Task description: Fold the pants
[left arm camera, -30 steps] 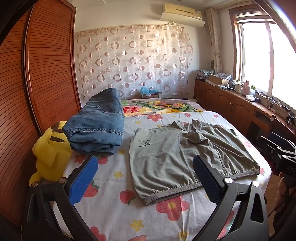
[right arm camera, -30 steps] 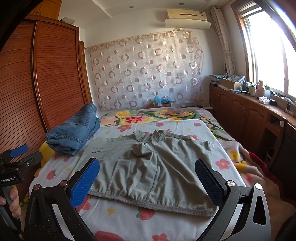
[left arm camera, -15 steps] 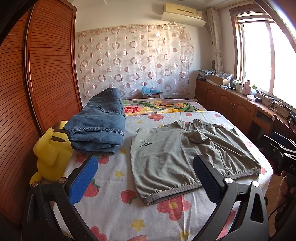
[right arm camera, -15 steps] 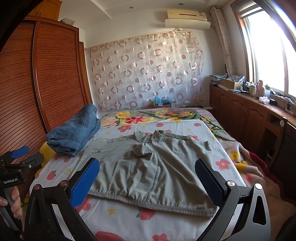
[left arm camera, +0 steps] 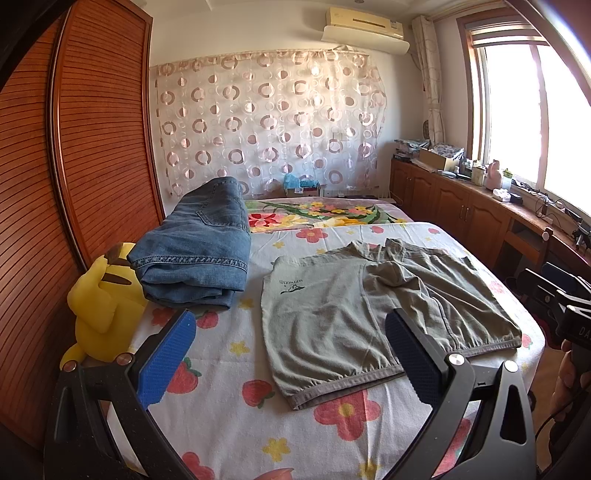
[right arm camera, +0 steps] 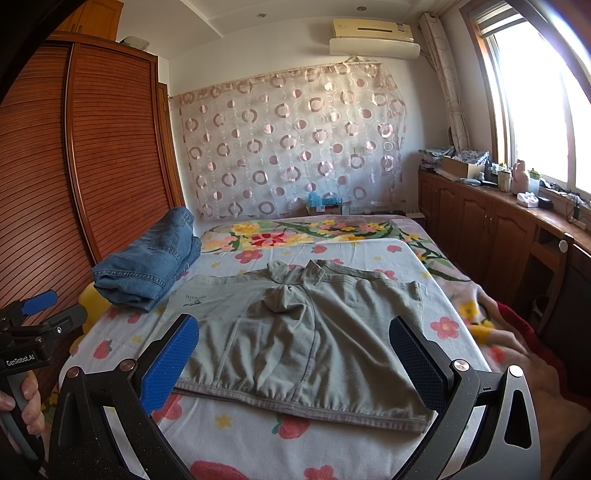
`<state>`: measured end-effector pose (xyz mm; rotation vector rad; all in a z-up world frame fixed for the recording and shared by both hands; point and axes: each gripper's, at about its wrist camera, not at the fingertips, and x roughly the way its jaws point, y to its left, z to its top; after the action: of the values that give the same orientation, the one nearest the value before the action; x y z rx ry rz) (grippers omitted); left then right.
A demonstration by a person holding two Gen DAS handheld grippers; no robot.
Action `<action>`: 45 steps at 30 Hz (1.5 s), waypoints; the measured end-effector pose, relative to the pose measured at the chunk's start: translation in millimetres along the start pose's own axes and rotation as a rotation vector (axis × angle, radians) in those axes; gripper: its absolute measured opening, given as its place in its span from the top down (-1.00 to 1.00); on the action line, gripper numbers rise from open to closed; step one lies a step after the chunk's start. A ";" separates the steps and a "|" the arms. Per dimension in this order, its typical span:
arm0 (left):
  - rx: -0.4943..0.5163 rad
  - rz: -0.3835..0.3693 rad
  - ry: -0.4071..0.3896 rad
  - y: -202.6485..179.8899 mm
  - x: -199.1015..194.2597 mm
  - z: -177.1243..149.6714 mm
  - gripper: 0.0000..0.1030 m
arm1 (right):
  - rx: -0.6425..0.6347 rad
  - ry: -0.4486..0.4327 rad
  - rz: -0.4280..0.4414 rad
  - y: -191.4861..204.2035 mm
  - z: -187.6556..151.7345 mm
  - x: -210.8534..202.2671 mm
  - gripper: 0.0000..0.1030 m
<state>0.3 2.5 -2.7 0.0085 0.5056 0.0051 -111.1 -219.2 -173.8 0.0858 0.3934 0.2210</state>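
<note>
Grippers come first in both wrist views: the left hand-held gripper (left arm camera: 291, 354) and the right hand-held gripper (right arm camera: 295, 356) each hang above the near edge of the bed (left arm camera: 229, 417) with their fingers spread wide apart, released, grasping nothing and touching no cloth.

Just beyond them the grey-green pants (right arm camera: 303, 332) lie spread on the flowered bed sheet, the hem edge nearest and a bunched, puckered part at the far middle. The left portion, bearing a small printed logo, looks smooth; the right portion is creased. They read as flattened out, perhaps with one fold already laid, though the layering is hard to tell. By my judgement the folding is at an early stage: no grasp has been taken, and the main folds and final tidying are left.

To the left, near the pants but apart from them, a folded pair of blue jeans (left arm camera: 199, 251) sits as a thick stack, with a yellow plush toy (left arm camera: 101, 314) beside it against the wooden wardrobe (left arm camera: 92, 147). The jeans crowd the left side, so a fold swung that way could brush them. Farther off are the patterned curtain (right arm camera: 291, 144), the air conditioner (right arm camera: 373, 35), and on the right a cluttered wooden counter (right arm camera: 524, 218) under the window.
</note>
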 end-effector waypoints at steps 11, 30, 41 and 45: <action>0.000 0.001 -0.002 -0.4 -0.4 0.1 -0.99 | 0.000 -0.001 0.000 0.2 0.2 0.0 -1.00; 0.002 0.002 -0.004 -0.9 -1.0 0.0 -0.99 | 0.000 -0.002 0.002 0.0 0.6 -0.4 -1.00; -0.003 -0.009 0.015 -0.6 1.1 2.0 -0.99 | -0.001 0.001 0.003 0.2 0.7 0.8 -1.00; -0.006 -0.025 0.055 1.2 11.3 -1.2 -0.99 | -0.007 0.009 0.006 -3.9 -0.9 4.9 -1.00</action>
<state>9.6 3.8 -9.2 -0.0038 0.5604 -0.0173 -106.3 -221.8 -176.9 0.0797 0.4013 0.2288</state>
